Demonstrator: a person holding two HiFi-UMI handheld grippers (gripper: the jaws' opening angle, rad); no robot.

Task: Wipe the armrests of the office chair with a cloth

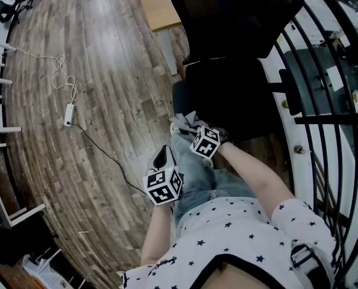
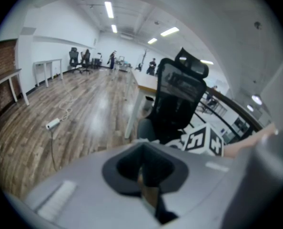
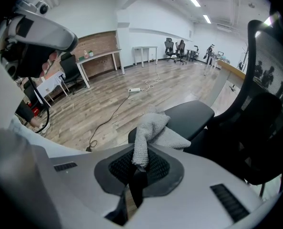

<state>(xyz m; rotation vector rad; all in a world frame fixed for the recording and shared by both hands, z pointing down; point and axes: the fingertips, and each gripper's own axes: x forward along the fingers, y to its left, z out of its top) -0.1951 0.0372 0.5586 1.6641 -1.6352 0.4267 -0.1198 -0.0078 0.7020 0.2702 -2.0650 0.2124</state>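
My right gripper (image 3: 139, 168): fingers clamped on grey towelling cloth (image 3: 153, 130), which rests against black padded armrest (image 3: 191, 116). My left gripper (image 2: 144, 178): fingers closed, empty. I judge wiping barely begun.

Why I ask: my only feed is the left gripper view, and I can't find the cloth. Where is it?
Observer: The grey cloth is pinched in the right tool, whose jaws are shut on it.
Operator: Is it on the chair?
Observer: Yes, its free end drapes over the near end of the armrest pad.
Operator: And where is my left tool?
Observer: In the head view, the left tool sits over the person's jeans, apart from the office chair.
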